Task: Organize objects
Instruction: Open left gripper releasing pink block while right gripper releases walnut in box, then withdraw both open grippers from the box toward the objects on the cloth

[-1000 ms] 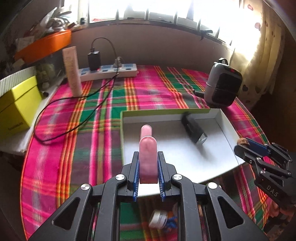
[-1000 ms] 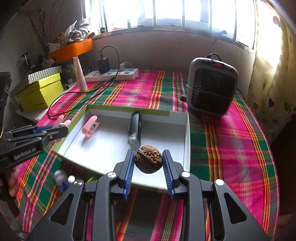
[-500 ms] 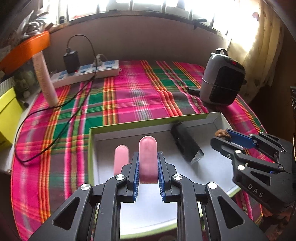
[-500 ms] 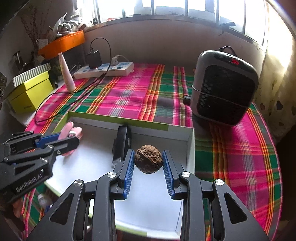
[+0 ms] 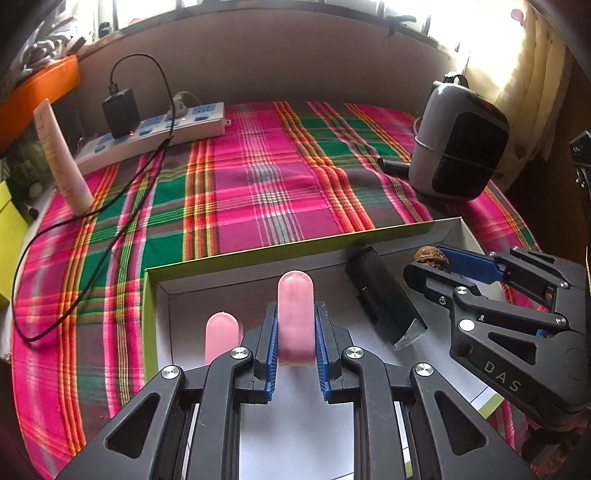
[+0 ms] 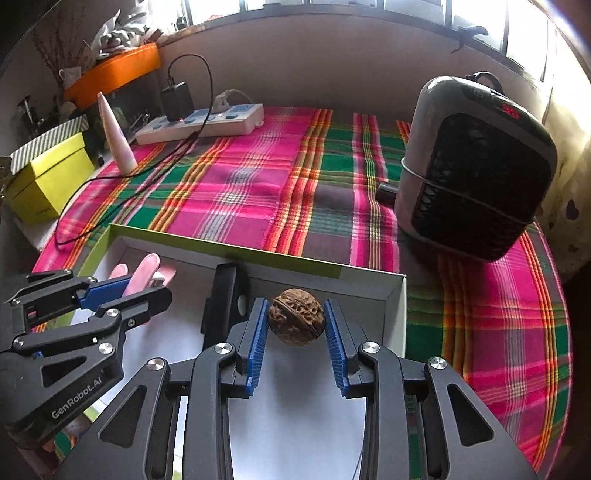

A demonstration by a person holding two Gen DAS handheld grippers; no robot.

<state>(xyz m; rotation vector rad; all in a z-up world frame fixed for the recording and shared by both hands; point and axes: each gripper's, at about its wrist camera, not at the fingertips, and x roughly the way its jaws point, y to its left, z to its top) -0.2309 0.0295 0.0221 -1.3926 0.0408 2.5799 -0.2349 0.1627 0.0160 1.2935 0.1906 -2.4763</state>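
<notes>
Walnut [image 6: 296, 316] sits clamped between right tool [image 6: 296, 332] pads.

We note walnut [image 6: 296, 316] rough, wrinkled shell | pink piece [image 5: 295, 321] smooth, matt | tablecloth [image 5: 258, 177] woven plaid cloth | box [image 6: 395, 317] matt white card | heater [image 6: 476, 166] glossy plastic.

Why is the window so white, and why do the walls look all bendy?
Left wrist view: sunlight blows out the window and curtain to white; the fisheye lens bows the box's green edge. Right wrist view: the same glare sits top right, the walnut stays sharp, and the corners go dark.
</notes>
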